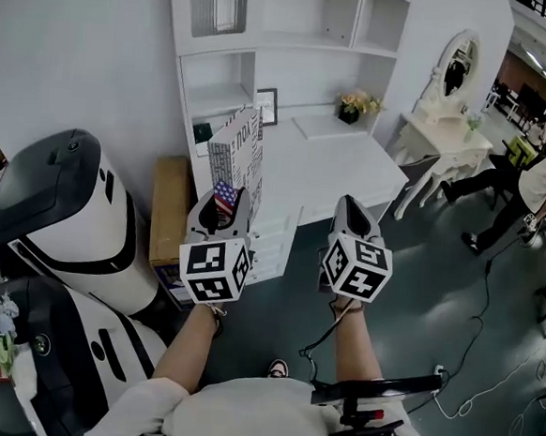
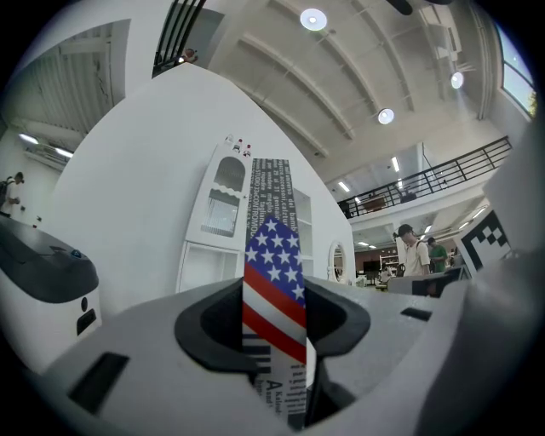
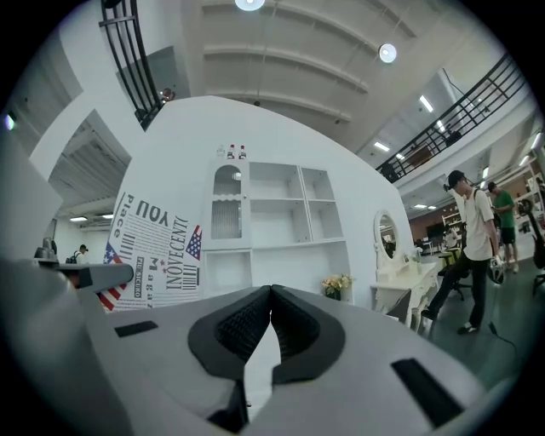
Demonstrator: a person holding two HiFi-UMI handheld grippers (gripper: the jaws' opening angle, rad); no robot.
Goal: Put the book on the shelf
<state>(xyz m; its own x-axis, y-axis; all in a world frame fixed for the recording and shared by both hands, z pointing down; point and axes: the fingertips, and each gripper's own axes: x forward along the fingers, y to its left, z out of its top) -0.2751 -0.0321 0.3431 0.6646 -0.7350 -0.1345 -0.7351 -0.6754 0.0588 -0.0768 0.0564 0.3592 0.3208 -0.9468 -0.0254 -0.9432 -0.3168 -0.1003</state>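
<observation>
White desk [image 1: 338, 166] below white shelf unit [image 1: 298, 22]; dark floor [image 1: 419, 271]. Book [image 2: 274, 285] upright, clamped in left gripper [image 1: 220, 208]; right gripper [image 1: 356, 221] jaws together, empty.

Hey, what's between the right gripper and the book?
Nothing. In the head view, the gap from the right gripper to the book, clamped in the left gripper, shows only the white desk beyond.

book [image 3: 153, 247] cover — "Place", "INOVECENT" — rest unreadable

Mirrored dressing table [image 1: 435, 131], potted flowers [image 1: 357, 106], framed picture [image 1: 267, 107], white machine [image 1: 66, 215], perhaps a robot
</observation>
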